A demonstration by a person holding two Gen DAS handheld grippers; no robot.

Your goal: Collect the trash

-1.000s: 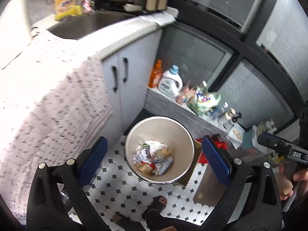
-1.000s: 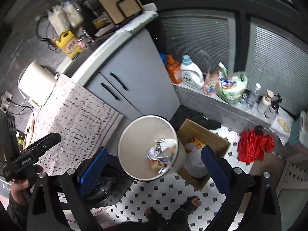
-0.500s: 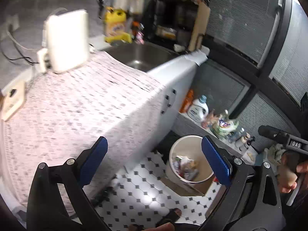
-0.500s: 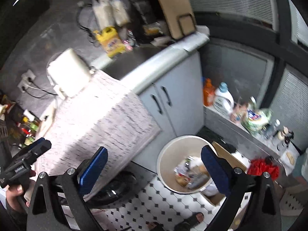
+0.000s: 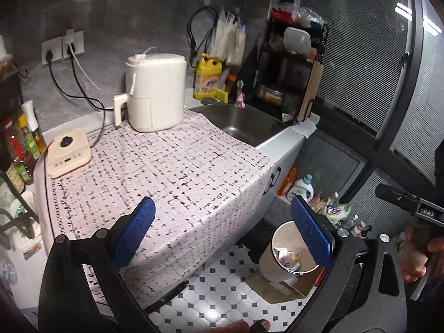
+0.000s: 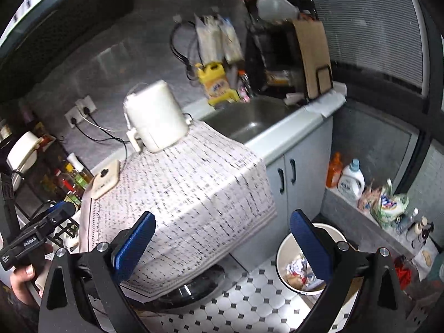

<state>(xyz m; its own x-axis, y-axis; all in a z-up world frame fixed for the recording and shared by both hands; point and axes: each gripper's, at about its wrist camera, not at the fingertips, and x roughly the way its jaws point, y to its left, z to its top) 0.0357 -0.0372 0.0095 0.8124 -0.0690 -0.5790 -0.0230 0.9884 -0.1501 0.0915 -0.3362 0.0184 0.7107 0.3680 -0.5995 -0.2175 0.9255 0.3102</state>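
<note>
A cream trash bin (image 5: 280, 247) stands on the tiled floor beside the counter, with crumpled wrappers (image 5: 287, 258) inside. It also shows in the right wrist view (image 6: 285, 249), trash (image 6: 298, 270) at its bottom. My left gripper (image 5: 224, 234) is open and empty, held above the cloth-covered counter edge. My right gripper (image 6: 222, 245) is open and empty, at a similar height, above the counter's front. Both blue pads are wide apart. I see no loose trash on the counter.
A patterned cloth (image 5: 166, 172) covers the counter. On it stand a white air fryer (image 5: 155, 91) and a beige scale (image 5: 69, 152). The sink (image 5: 244, 122), yellow detergent bottle (image 5: 208, 77), a cardboard box (image 5: 277, 285) on the floor and bottles (image 6: 351, 180) on a low ledge surround the bin.
Both grippers have risen and tilted up from over the bin. The views now take in the counter top and wall; the bin has dropped to the lower right. Both stay open.
</note>
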